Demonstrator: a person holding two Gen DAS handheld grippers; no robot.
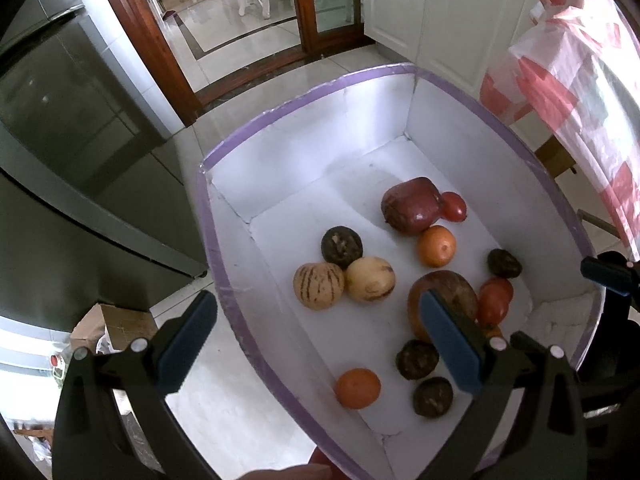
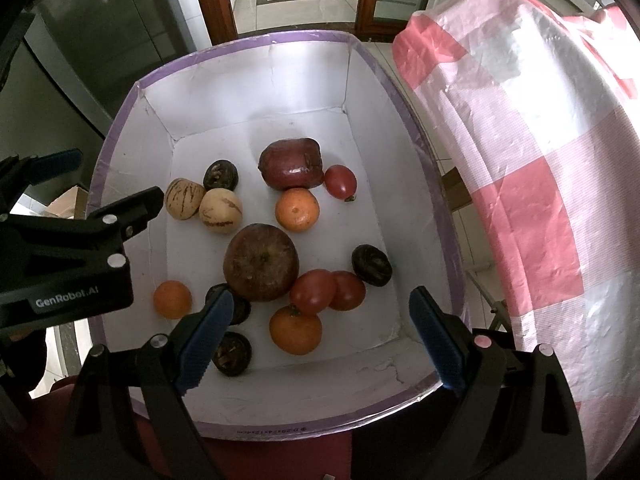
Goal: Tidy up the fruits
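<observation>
A white box with a purple rim holds loose fruit. In it lie a large brown round fruit, a dark red fruit, oranges, tomatoes, two pale striped melons and several dark wrinkled fruits. My right gripper hovers open over the box's near end, above an orange and the tomatoes, holding nothing. My left gripper is open and straddles the box's left wall, also without anything in it.
A table with a pink and white checked cloth stands close on the box's right. A dark grey fridge rises on the left, with a cardboard box on the floor below it. White cabinets and a wooden door frame are behind.
</observation>
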